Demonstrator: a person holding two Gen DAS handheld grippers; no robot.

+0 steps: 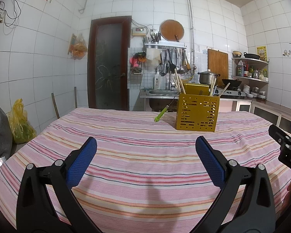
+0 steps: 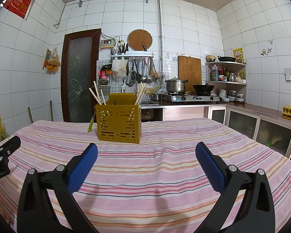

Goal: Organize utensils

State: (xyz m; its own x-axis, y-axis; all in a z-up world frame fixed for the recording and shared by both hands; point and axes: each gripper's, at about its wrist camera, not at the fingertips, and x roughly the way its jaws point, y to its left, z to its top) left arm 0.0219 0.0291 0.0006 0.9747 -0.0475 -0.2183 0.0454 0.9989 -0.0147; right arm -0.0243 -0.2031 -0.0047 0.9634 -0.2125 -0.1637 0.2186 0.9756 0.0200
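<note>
A yellow perforated utensil holder [image 1: 197, 113] stands on the striped tablecloth [image 1: 137, 155] toward the far side, with several wooden chopsticks [image 1: 179, 83] upright in it. A green-handled utensil [image 1: 161, 114] leans against its left side, handle end on the cloth. My left gripper [image 1: 146, 145] is open and empty, low over the near cloth. In the right wrist view the holder [image 2: 119, 123], the chopsticks [image 2: 97, 95] and the green-handled utensil [image 2: 91, 125] sit ahead and left. My right gripper [image 2: 146, 151] is open and empty, short of the holder.
The right gripper's body shows at the right edge of the left wrist view [image 1: 287, 145]. The left gripper's body shows at the left edge of the right wrist view [image 2: 2, 155]. Behind the table are a sink [image 1: 161, 92], a stove with pots [image 2: 190, 97] and cabinets [image 2: 261, 128].
</note>
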